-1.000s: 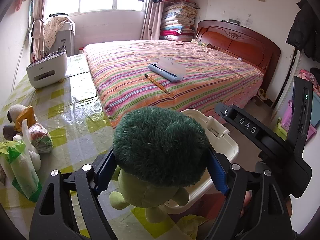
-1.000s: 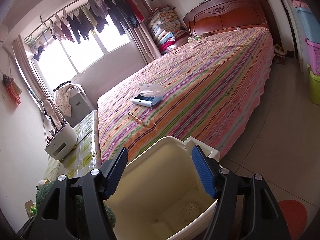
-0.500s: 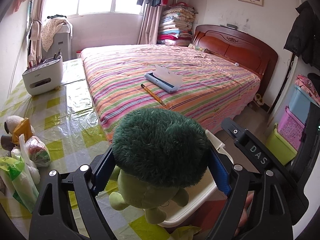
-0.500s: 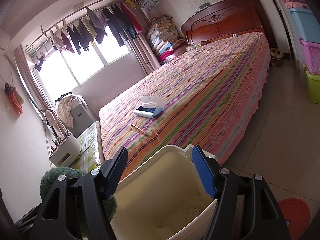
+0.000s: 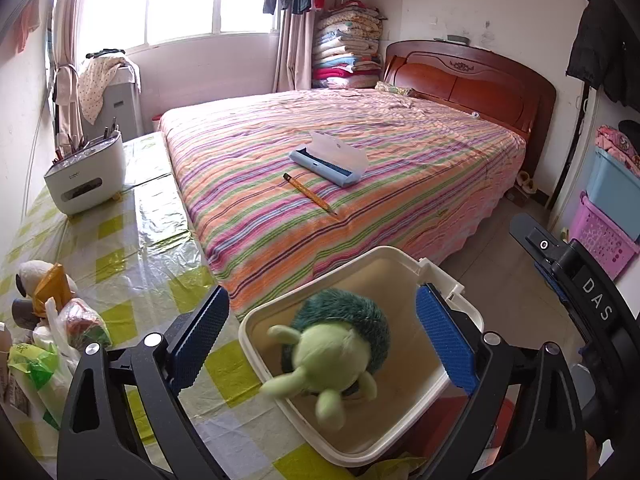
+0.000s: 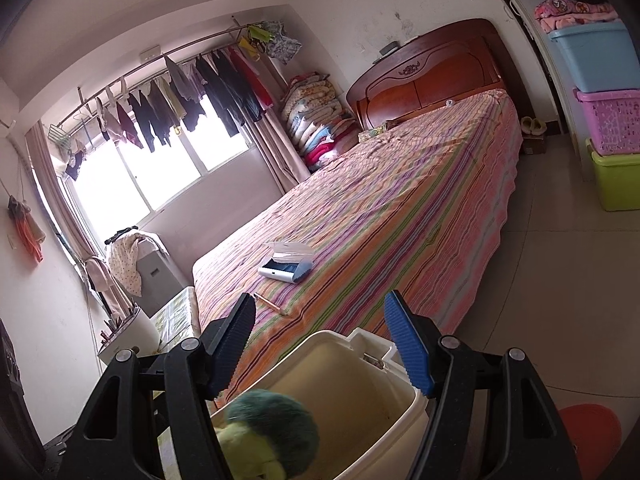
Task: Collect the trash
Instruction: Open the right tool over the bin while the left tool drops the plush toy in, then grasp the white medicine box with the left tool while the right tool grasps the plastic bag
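My left gripper (image 5: 322, 338) hangs released over the green plush toy (image 5: 332, 354) in the bin (image 5: 400, 440) — right gripper (image 6: 322, 344) spread too; pencil (image 5: 310, 194) at twelve o'clock

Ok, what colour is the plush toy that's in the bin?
Light green body with a dark green fuzzy top, clearest in the left wrist view: plush toy inside the cream bin.

A striped bed (image 5: 360, 168) carries an open pencil case (image 5: 328, 158) and a pencil (image 5: 310, 194); beside it, a checked table (image 5: 132, 248) holds a white organizer (image 5: 86, 176), bags (image 5: 60, 332) and a toy (image 5: 28, 280).
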Motion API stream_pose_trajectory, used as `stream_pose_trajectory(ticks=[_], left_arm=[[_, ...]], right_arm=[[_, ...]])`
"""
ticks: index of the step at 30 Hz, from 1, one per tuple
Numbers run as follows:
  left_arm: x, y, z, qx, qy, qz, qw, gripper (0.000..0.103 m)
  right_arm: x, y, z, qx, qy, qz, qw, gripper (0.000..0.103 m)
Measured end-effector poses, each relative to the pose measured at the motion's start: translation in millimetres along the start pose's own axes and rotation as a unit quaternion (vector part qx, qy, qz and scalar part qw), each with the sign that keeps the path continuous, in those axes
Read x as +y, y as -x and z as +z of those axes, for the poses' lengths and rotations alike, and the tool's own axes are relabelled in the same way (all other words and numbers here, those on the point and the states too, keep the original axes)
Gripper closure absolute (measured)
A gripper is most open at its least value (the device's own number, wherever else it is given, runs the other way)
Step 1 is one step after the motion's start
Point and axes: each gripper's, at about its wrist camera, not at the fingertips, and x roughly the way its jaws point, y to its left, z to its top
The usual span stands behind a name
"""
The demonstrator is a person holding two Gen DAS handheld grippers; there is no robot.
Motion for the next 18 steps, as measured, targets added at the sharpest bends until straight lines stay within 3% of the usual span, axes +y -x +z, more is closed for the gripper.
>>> stream_pose_trajectory(ticks=[3, 5, 11, 14, 18], left_arm=[[11.9, 13.7, 3.1, -0.010, 0.001, 0.020, 0.9997, 0.009], [25.1, 27.8, 5.0, -0.022, 0.004, 0.043, 0.9988, 0.009], [96.0, 86.5, -3.9, -0.060, 0.017, 0.141, 0.9880, 0.007], [146.4, 112.0, -15.4, -0.058, 0.050, 0.170, 0.9824, 0.007], [213.5, 139.0, -39.2, -0.046, 0.068, 0.206, 0.9752, 0.007]], right_arm=[[8.0, 0.6, -2.4, 0.002, 0.008, 0.015, 1.000, 0.036], [18.4, 1.2, -6.0, 0.006, 0.021, 0.030, 0.999, 0.029], [66.6, 2.4, -23.5, 0.029, 0.077, 0.100, 0.992, 0.022], [96.2, 4.7, -36.1, 0.043, 0.121, 0.143, 0.981, 0.021], [134.7, 8.3, -59.5, 0.078, 0.179, 0.211, 0.958, 0.019]])
